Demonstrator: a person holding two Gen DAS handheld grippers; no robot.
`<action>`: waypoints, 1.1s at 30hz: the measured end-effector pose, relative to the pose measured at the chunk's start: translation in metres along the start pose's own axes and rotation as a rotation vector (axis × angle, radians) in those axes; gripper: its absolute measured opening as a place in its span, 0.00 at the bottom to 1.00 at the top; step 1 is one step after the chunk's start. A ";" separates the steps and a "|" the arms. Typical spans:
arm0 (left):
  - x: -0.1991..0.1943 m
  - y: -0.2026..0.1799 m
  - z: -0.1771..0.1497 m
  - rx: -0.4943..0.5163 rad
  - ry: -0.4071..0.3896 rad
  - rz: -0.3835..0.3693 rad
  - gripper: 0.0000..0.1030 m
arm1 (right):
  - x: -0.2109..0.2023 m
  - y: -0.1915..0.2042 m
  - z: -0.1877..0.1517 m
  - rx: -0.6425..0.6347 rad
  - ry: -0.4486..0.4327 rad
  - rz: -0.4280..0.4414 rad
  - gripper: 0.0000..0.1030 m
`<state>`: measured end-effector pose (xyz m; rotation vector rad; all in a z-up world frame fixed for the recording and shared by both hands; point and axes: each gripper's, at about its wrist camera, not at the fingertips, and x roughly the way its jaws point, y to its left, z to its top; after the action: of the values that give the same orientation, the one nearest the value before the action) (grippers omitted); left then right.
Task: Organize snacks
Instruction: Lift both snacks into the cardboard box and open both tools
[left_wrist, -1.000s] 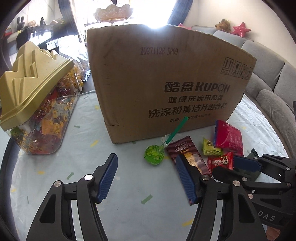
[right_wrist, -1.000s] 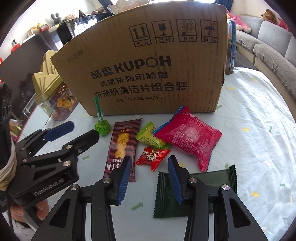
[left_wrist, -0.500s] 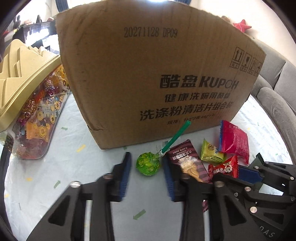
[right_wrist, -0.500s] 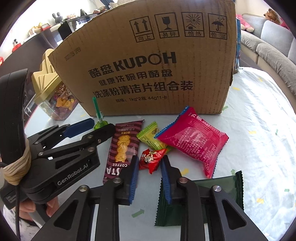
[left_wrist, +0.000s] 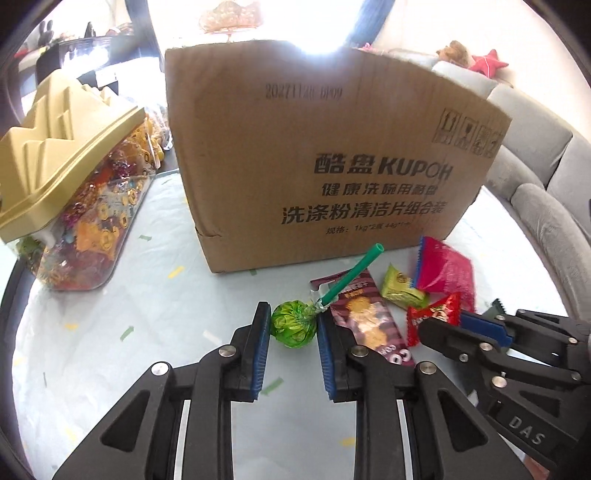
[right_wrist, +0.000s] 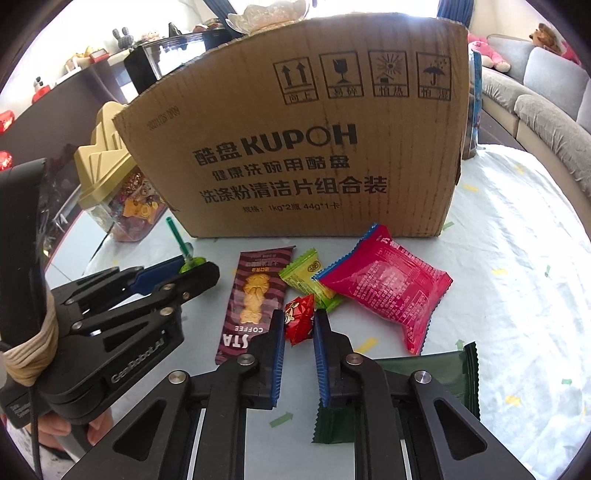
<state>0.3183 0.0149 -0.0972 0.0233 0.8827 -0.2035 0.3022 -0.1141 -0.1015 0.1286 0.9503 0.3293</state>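
Observation:
My left gripper (left_wrist: 293, 325) is shut on the green lollipop (left_wrist: 294, 324), pads on both sides of its wrapped head, stick pointing up right. My right gripper (right_wrist: 299, 320) is shut on a small red candy packet (right_wrist: 300, 318). On the table in front of the cardboard box (right_wrist: 295, 147) lie a brown coffee biscuit packet (right_wrist: 255, 299), a yellow-green candy (right_wrist: 306, 277), a pink snack bag (right_wrist: 388, 286) and a dark green packet (right_wrist: 436, 373) under my right fingers. The box (left_wrist: 325, 158) stands close ahead in the left wrist view.
A clear candy jar with a gold lid (left_wrist: 66, 184) stands left of the box. A grey sofa (left_wrist: 546, 173) runs along the right beyond the table. The white tablecloth (right_wrist: 517, 258) extends to the right.
Both grippers closed: the left one moved in and shut on the lollipop, the right one narrowed and shut on the red candy packet. Both views then pulled back slightly from the box.

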 end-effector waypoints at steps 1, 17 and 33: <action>-0.004 0.001 -0.001 -0.003 -0.004 0.000 0.25 | -0.002 0.001 0.000 -0.003 -0.002 0.002 0.16; -0.077 -0.002 -0.006 -0.036 -0.110 -0.008 0.25 | -0.058 0.005 -0.002 -0.019 -0.092 0.031 0.16; -0.141 -0.020 0.028 -0.004 -0.270 0.006 0.25 | -0.122 0.015 0.023 -0.045 -0.243 0.049 0.16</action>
<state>0.2494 0.0160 0.0302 -0.0050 0.6141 -0.1947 0.2520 -0.1396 0.0100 0.1479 0.6992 0.3712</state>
